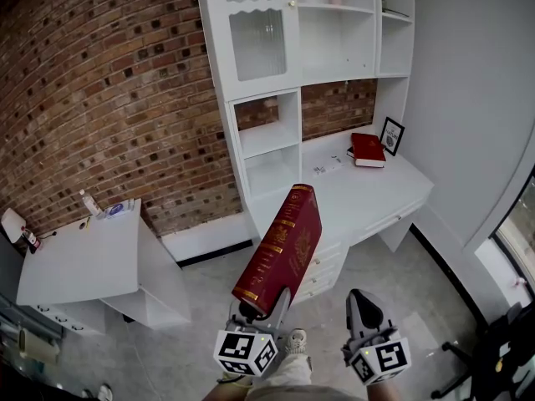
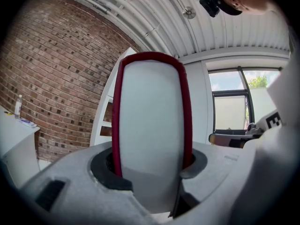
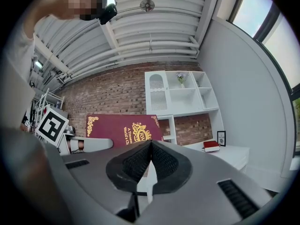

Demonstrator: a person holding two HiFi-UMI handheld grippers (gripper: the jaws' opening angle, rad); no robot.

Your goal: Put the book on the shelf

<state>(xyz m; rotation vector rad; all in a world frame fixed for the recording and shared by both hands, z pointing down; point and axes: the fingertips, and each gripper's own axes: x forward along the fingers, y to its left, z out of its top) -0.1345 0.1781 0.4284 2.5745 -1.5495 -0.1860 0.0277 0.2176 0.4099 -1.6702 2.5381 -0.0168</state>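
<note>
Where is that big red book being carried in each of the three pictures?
Head view: the red book stands tilted at centre.
Left gripper view: book fills centre, pages facing.
Right gripper view: book left of centre.
Shared landmark: white shelf unit.

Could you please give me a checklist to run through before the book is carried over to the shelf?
1. Left gripper shut on the thick dark-red hardback book, pads on both covers: ok.
2. Right gripper shut and empty: ok.
3. White shelf unit within reach: not ok, grey floor lies between.
4. Open cubby free of things: ok.
5. Book fits that cubby: cannot tell.
</note>
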